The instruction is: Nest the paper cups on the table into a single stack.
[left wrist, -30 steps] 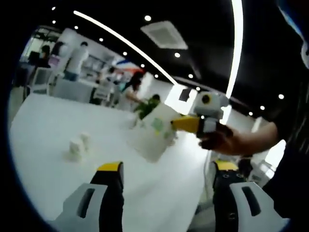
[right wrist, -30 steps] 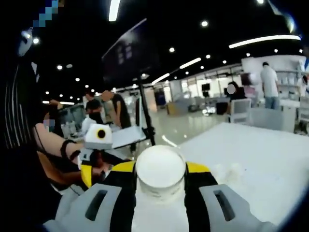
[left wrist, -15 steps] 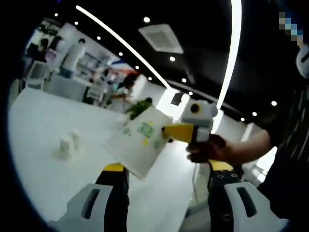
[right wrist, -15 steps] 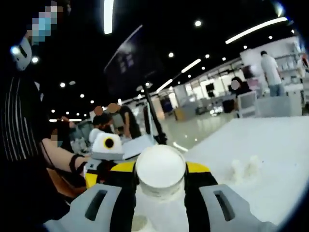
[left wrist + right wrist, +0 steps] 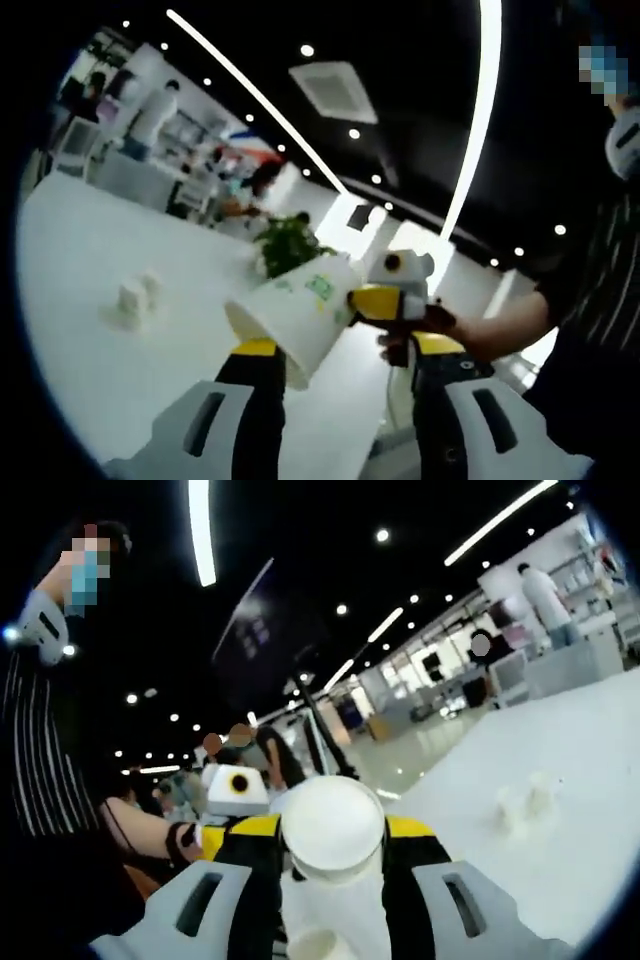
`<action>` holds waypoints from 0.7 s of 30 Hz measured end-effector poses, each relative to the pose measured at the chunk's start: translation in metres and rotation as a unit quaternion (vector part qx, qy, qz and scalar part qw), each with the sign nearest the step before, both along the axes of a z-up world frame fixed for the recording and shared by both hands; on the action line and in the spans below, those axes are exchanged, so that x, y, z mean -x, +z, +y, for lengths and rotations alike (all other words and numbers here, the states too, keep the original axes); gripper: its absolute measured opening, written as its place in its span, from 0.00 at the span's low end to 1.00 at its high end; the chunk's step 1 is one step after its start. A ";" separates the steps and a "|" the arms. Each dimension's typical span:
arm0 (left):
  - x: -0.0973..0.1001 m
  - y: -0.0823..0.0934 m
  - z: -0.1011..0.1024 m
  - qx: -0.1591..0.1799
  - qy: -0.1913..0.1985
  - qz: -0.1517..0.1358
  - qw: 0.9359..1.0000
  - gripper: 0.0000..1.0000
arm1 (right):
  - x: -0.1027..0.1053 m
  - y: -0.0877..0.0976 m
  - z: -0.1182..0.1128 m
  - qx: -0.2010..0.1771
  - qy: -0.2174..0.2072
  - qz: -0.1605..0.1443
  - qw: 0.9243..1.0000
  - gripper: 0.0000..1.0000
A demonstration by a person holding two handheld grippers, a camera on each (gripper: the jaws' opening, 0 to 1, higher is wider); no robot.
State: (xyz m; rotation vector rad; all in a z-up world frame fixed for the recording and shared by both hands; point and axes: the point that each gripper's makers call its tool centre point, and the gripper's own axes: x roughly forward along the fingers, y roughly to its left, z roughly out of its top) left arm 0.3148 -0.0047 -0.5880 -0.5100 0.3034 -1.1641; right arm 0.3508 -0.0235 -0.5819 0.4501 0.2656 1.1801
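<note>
cups are not yet one stack: one cup (image 5: 297, 318) is off the table (image 5: 80, 260), pinched in the right gripper (image 5: 333, 855), and two small cups (image 5: 135, 298) stand on the table, well beyond the left gripper's fingers. so the nesting looks early, with at least those two left to join, though a pale rim low between the right fingers hints at something under the held cup; i cannot tell what it is.

in the right gripper view the fingers (image 5: 255, 880) sit narrow, pressed to both sides of the cup, its round base toward the camera. the two table cups (image 5: 527, 802) lie far off past the right finger.

in the left gripper view the left gripper (image 5: 347, 385) holds nothing; its fingers (image 5: 258, 400) stand wide. the held cup hangs tilted just above and between their tips, mouth toward the left finger, not clearly touching either.
</note>
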 end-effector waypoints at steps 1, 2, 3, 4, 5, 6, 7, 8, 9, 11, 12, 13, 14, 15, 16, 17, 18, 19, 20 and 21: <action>0.001 0.000 0.000 0.000 -0.001 0.001 1.000 0.45 | 0.001 -0.002 -0.001 -0.005 0.000 0.006 1.000 0.35; 0.002 0.000 0.000 -0.001 -0.002 0.001 1.000 0.44 | 0.003 -0.003 -0.001 -0.008 0.000 0.009 1.000 0.35; 0.002 0.000 0.000 0.000 -0.003 -0.001 1.000 0.42 | 0.004 -0.003 -0.002 -0.010 0.000 0.009 1.000 0.35; 0.003 0.000 0.000 0.000 -0.003 -0.002 1.000 0.41 | 0.005 -0.003 -0.003 -0.014 0.000 0.011 1.000 0.35; 0.004 0.000 0.000 0.000 -0.005 -0.002 1.000 0.39 | 0.007 -0.003 -0.002 -0.020 0.000 0.014 1.000 0.35; 0.005 -0.001 0.000 0.001 -0.007 -0.001 1.000 0.38 | 0.007 -0.003 -0.003 -0.021 0.000 0.015 1.000 0.35; 0.005 -0.001 0.000 0.001 -0.008 0.000 1.000 0.36 | 0.008 -0.002 -0.002 -0.026 0.001 0.016 1.000 0.35; 0.006 -0.001 0.001 0.001 -0.009 0.001 1.000 0.35 | 0.010 -0.002 -0.002 -0.031 0.002 0.020 0.999 0.35; 0.006 0.000 0.001 0.001 -0.010 0.000 1.000 0.34 | 0.010 -0.002 -0.003 -0.032 0.002 0.020 0.999 0.35; 0.008 0.001 0.001 0.006 -0.011 0.001 1.000 0.33 | 0.014 0.000 -0.002 -0.039 0.004 0.018 0.999 0.35; 0.009 0.002 0.001 0.007 -0.012 0.001 1.000 0.32 | 0.016 -0.001 -0.001 -0.038 0.006 0.017 0.999 0.35; 0.010 0.002 0.001 0.007 -0.012 0.000 1.000 0.31 | 0.017 -0.001 -0.001 -0.038 0.008 0.016 0.999 0.35; 0.010 0.002 0.001 0.007 -0.012 0.000 1.000 0.31 | 0.019 -0.002 -0.001 -0.037 0.009 0.017 0.999 0.35; 0.011 0.002 0.001 0.009 -0.013 0.001 1.000 0.31 | 0.019 -0.002 -0.001 -0.038 0.009 0.017 0.999 0.35; 0.012 0.002 0.001 0.012 -0.013 0.004 1.000 0.30 | 0.020 -0.003 -0.001 -0.041 0.009 0.019 0.999 0.35; 0.012 0.003 0.001 0.013 -0.013 0.004 1.000 0.30 | 0.021 -0.003 -0.001 -0.044 0.010 0.023 0.999 0.35; 0.013 0.003 0.001 0.016 -0.013 0.004 1.000 0.29 | 0.022 -0.003 -0.001 -0.045 0.010 0.025 0.999 0.35; 0.013 0.004 0.002 0.017 -0.013 0.004 1.000 0.29 | 0.023 -0.004 -0.001 -0.046 0.010 0.025 0.999 0.35; 0.014 0.004 0.002 0.018 -0.012 0.005 1.000 0.28 | 0.023 -0.005 -0.001 -0.047 0.011 0.025 0.999 0.35; 0.015 0.004 0.002 0.020 -0.013 0.008 1.000 0.27 | 0.025 -0.005 -0.001 -0.049 0.011 0.027 0.998 0.35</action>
